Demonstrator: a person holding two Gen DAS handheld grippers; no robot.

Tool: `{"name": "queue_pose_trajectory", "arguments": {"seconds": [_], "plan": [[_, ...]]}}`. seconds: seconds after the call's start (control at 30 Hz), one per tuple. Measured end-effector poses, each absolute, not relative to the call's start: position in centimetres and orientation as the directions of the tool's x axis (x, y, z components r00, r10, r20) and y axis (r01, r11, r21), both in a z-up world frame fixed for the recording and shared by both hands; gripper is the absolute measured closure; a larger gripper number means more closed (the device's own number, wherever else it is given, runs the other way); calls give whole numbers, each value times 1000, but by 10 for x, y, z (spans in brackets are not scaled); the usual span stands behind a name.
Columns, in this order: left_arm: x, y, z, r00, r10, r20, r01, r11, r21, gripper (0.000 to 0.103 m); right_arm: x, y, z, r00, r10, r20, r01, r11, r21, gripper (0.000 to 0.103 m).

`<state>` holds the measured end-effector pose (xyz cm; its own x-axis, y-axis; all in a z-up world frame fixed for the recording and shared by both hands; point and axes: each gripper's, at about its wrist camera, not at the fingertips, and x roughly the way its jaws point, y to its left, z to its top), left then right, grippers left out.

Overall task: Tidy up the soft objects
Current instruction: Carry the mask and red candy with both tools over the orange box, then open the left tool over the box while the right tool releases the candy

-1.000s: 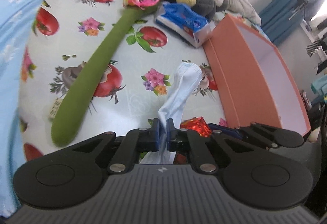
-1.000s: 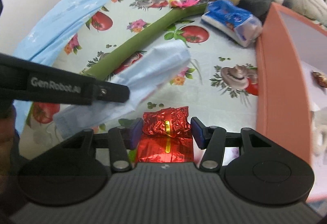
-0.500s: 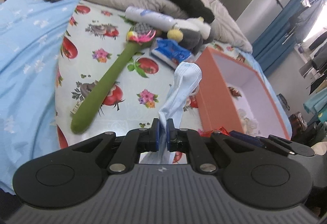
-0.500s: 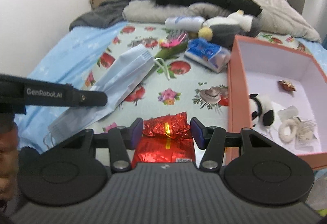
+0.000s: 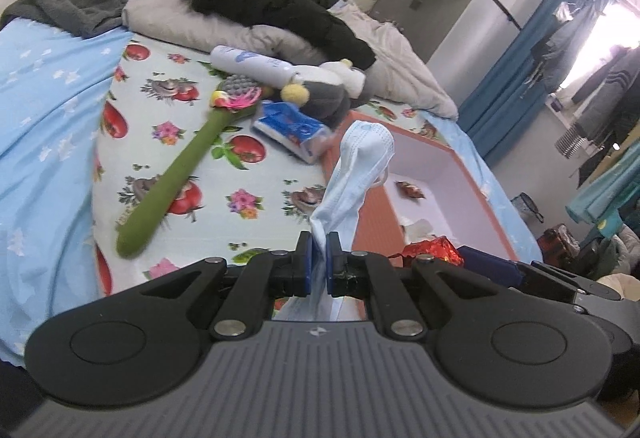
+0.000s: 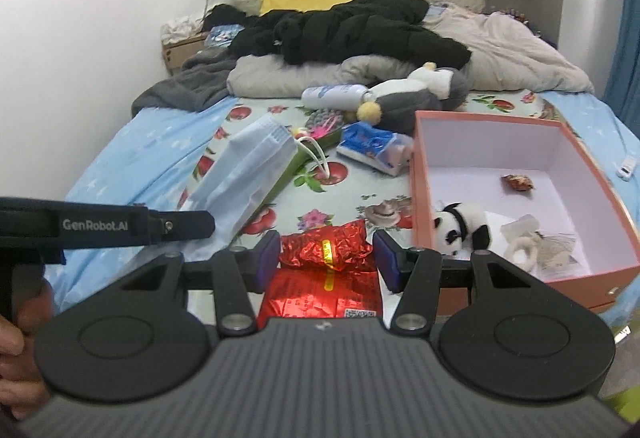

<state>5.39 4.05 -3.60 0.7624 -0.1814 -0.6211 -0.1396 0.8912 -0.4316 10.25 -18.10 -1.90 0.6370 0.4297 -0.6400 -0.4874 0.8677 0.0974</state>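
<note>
My left gripper (image 5: 319, 264) is shut on a light blue face mask (image 5: 354, 174) and holds it in the air above the bed, left of the orange box (image 5: 374, 222). The mask also shows in the right wrist view (image 6: 244, 174). My right gripper (image 6: 326, 258) is shut on a red foil packet (image 6: 324, 250), held above the bed just left of the orange box (image 6: 420, 190). Inside the box lie a panda plush (image 6: 460, 226), a small brown item (image 6: 518, 182) and pale soft bits (image 6: 536, 246).
On the fruit-print sheet (image 5: 160, 130) lie a long green plush (image 5: 176, 182), a blue tissue pack (image 5: 292, 130), a white bottle (image 5: 250, 64) and a grey penguin plush (image 5: 328, 94). Dark and grey clothes (image 6: 340, 34) pile up near the headboard.
Both grippers have risen and pulled back from the sheet with their loads, so more of the bed and the box's inside shows. Both stay shut.
</note>
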Motion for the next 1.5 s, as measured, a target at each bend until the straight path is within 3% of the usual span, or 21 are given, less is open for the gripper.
{"name": "queue_pose_trajectory", "arguments": {"seconds": [0.33,0.67,1.5], "plan": [[83,-11,-32,729,-282,-624,-21,902,-432,95,104,-236,-8,709,347,-614,-359,927,110,49],[160,-63,-39,668,-360,-652,81,905,-417,95,156,-281,-25,722,268,-638,-238,962,134,49],[392,-159,-134,498,-367,-785,144,928,-343,95,340,-360,-121,608,223,-762,-137,975,176,48]]}}
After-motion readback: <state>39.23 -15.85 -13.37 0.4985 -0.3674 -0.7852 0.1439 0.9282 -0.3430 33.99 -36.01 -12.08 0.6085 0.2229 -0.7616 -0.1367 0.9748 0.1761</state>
